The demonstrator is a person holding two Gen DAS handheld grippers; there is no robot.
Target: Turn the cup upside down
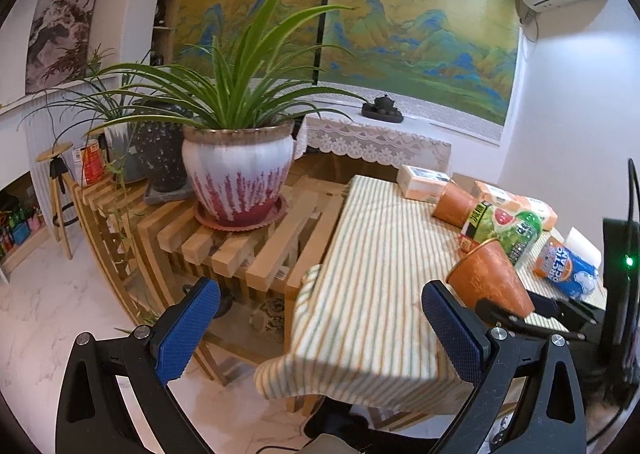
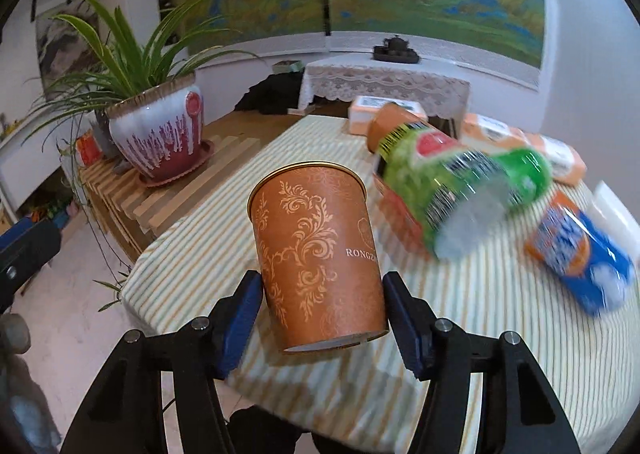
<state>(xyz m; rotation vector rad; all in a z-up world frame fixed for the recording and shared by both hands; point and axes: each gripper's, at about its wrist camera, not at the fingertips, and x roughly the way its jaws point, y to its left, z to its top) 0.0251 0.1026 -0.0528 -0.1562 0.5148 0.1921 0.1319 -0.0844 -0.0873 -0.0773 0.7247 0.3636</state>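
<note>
Both wrist views faced the striped table (image 1: pixel 372 254) (image 2: pixel 520 334), the left from off its corner, the right closer above it.

A striped table with snacks, beside your potted plants.

You face a striped tablecloth (image 2: pixel 460 334) holding a green bottle (image 2: pixel 460 181) on its side, a blue-and-orange can (image 2: pixel 580 254) and orange packets (image 1: pixel 424 181). Left, a spider plant in a white-and-red pot (image 1: pixel 236 177) stands on a slatted wooden bench (image 1: pixel 240 250).
</note>
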